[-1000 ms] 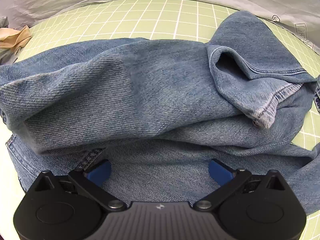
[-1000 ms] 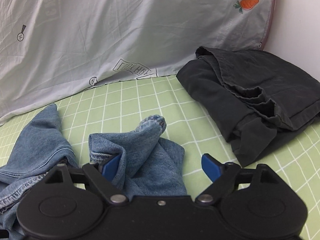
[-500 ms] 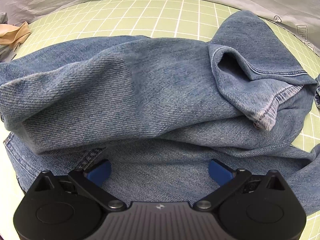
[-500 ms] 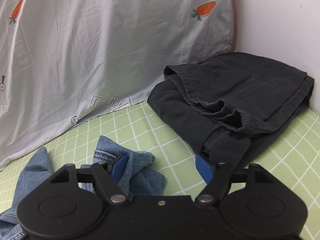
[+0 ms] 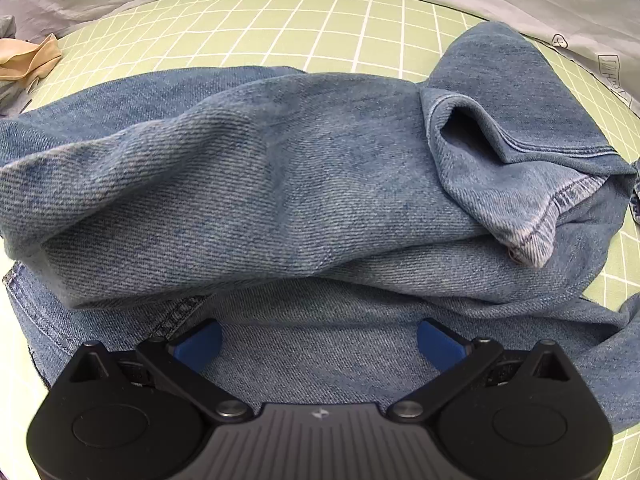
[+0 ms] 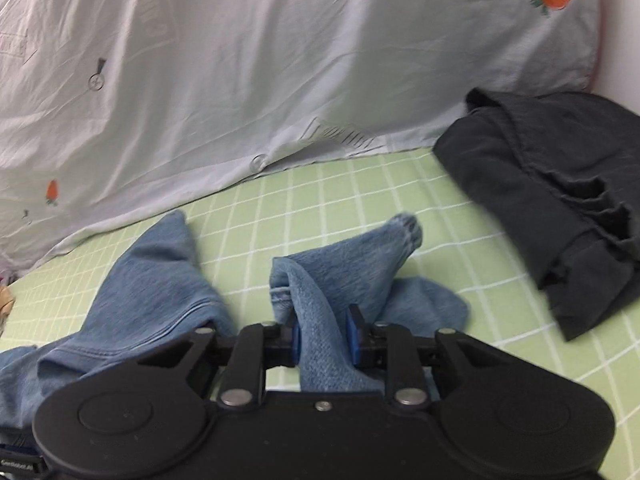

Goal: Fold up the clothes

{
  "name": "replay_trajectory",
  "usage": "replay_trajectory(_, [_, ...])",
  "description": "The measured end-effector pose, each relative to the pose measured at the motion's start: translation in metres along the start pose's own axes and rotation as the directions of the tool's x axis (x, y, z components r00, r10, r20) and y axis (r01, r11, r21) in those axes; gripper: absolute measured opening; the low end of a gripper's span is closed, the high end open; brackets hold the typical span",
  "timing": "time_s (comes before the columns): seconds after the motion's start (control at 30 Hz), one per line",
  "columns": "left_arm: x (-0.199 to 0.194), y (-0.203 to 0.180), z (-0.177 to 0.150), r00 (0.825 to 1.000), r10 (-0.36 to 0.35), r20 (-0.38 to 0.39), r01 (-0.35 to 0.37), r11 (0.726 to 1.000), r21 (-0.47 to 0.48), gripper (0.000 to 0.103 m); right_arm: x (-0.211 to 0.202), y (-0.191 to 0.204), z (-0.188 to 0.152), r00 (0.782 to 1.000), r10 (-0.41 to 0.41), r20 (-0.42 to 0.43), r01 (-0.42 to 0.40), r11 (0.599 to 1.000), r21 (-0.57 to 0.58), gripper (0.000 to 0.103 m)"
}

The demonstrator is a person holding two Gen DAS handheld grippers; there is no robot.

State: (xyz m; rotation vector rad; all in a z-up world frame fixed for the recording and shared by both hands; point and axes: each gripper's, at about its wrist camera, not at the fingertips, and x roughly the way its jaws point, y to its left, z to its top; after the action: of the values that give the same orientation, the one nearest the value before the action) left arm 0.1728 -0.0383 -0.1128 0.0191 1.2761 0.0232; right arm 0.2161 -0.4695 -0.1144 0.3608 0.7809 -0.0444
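Blue denim jeans (image 5: 280, 184) lie bunched in thick folds across the green checked sheet (image 5: 320, 20) and fill the left wrist view. My left gripper (image 5: 318, 340) is open, its blue pads spread wide just above the denim, holding nothing. In the right wrist view my right gripper (image 6: 322, 340) is shut on a strip of the jeans' leg end (image 6: 320, 312). The leg's frayed hem (image 6: 406, 226) points away over the sheet. Another part of the jeans (image 6: 156, 280) lies to the left.
A folded dark grey garment (image 6: 560, 184) lies at the right by the white wall. A pale grey quilt with carrot prints (image 6: 280, 60) rises behind the sheet. A beige cloth (image 5: 28, 60) sits at the far left.
My right gripper has swung back down to the jeans' leg end and closed on it; it was open before. The left gripper has stayed open over the denim.
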Motion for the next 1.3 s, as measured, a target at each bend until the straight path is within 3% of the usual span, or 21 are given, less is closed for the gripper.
replay_trajectory(0.13, [-0.002, 0.009, 0.004, 1.0, 0.0, 0.002, 0.0, 1.0, 0.001, 0.103, 0.006, 0.01, -0.011, 0.999, 0.012, -0.029, -0.011, 1.0, 0.014, 0.024])
replay_trajectory(0.2, [-0.004, 0.011, 0.003, 1.0, -0.001, 0.004, 0.001, 1.0, 0.001, 0.103, -0.003, 0.004, -0.008, 1.0, 0.025, -0.008, -0.024, 0.997, 0.075, 0.026])
replay_trajectory(0.3, [-0.007, 0.015, 0.002, 1.0, -0.003, 0.002, 0.003, 1.0, 0.0, 0.103, -0.024, -0.008, 0.0, 0.998, 0.033, 0.057, -0.041, 0.989, 0.143, 0.039])
replay_trajectory(0.47, [-0.012, 0.021, 0.0, 1.0, -0.006, -0.001, 0.006, 1.0, -0.001, 0.103, -0.046, -0.032, 0.018, 0.988, -0.029, 0.15, 0.002, 0.983, 0.183, 0.059])
replay_trajectory(0.53, [-0.014, 0.023, -0.001, 1.0, -0.007, 0.0, 0.007, 1.0, -0.002, 0.103, -0.051, -0.043, 0.024, 0.983, -0.059, 0.173, 0.025, 0.981, 0.194, 0.059])
replay_trajectory(0.67, [-0.019, 0.028, -0.002, 1.0, -0.007, 0.001, 0.007, 1.0, -0.002, 0.103, -0.022, -0.06, 0.022, 0.988, -0.139, 0.064, 0.128, 0.981, 0.147, 0.057])
replay_trajectory(0.73, [-0.022, 0.031, -0.002, 1.0, -0.007, -0.002, 0.007, 1.0, -0.002, 0.103, -0.006, -0.06, 0.018, 0.993, -0.119, 0.012, 0.117, 0.988, 0.104, 0.057])
replay_trajectory(0.9, [-0.028, 0.038, -0.003, 1.0, -0.007, -0.002, 0.007, 1.0, 0.0, 0.103, 0.014, -0.047, 0.011, 0.992, -0.121, -0.022, 0.122, 0.991, 0.05, 0.057])
replay_trajectory(0.93, [-0.029, 0.039, -0.004, 1.0, -0.008, -0.002, 0.008, 1.0, 0.0, 0.103, 0.015, -0.045, 0.01, 0.992, -0.128, -0.023, 0.129, 0.99, 0.051, 0.053])
replay_trajectory(0.97, [-0.03, 0.023, -0.006, 1.0, -0.007, -0.002, 0.007, 1.0, 0.0, 0.103, 0.014, -0.045, 0.009, 0.991, -0.133, -0.023, 0.134, 0.989, 0.053, 0.038])
replay_trajectory(1.07, [-0.031, 0.028, -0.007, 1.0, -0.008, -0.001, 0.008, 1.0, 0.0, 0.103, 0.009, -0.046, 0.004, 0.988, -0.154, -0.022, 0.155, 0.986, 0.063, 0.016])
replay_trajectory(1.2, [-0.036, 0.031, -0.01, 1.0, -0.008, 0.004, 0.008, 1.0, 0.002, 0.103, -0.027, -0.052, -0.01, 0.971, -0.236, 0.033, 0.23, 0.964, 0.135, 0.011])
replay_trajectory(1.3, [-0.04, 0.034, -0.012, 1.0, -0.009, 0.006, 0.009, 1.0, 0.003, 0.103, -0.069, -0.06, -0.03, 0.941, -0.337, 0.04, 0.321, 0.921, 0.22, 0.01])
